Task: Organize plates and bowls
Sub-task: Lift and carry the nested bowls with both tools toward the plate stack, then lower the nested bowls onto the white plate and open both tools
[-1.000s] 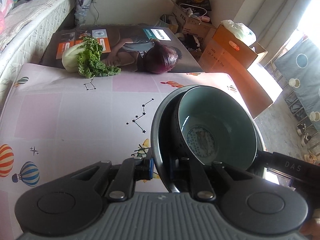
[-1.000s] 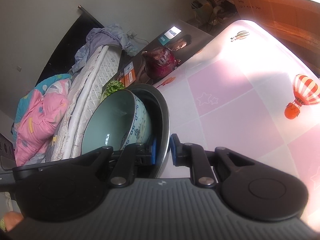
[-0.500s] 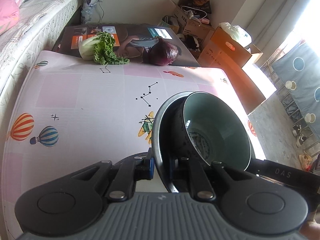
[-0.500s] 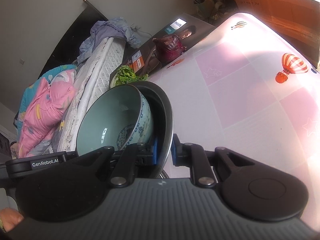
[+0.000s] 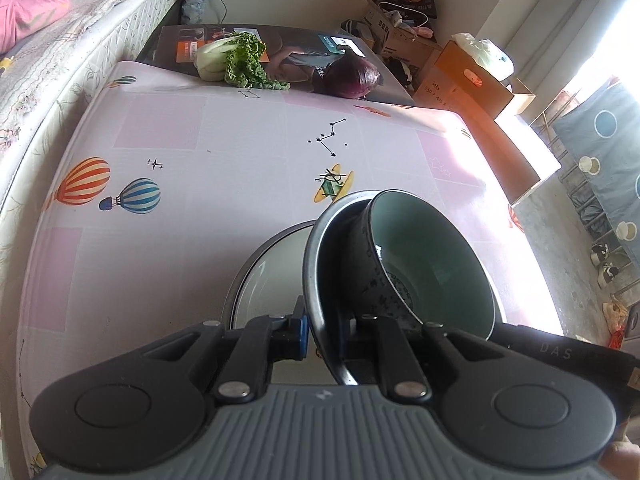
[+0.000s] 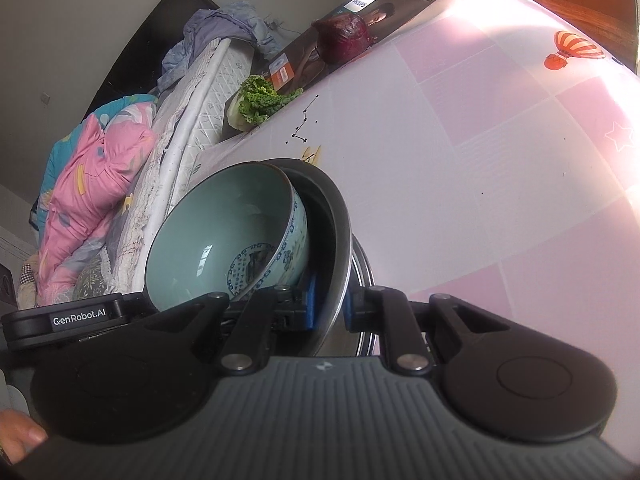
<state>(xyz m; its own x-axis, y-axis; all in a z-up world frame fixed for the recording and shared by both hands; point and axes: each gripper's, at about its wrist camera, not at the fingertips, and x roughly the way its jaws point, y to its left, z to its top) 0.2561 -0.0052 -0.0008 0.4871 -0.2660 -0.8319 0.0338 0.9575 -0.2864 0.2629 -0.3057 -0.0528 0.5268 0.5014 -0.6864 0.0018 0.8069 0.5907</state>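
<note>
Claws, left (image 5: 322, 330) and right (image 6: 330, 306), clench dark plate (image 5: 316, 264) rim, hiding most of white dish (image 5: 268, 280) below

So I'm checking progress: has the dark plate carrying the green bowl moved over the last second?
Yes. In the left wrist view the dark plate has backed away from the lettuce, and now hangs over a white plate.

Left tongs (image 5: 323, 334) and right tongs (image 6: 330, 300) clamped tight, seemingly tilted downward.
</note>
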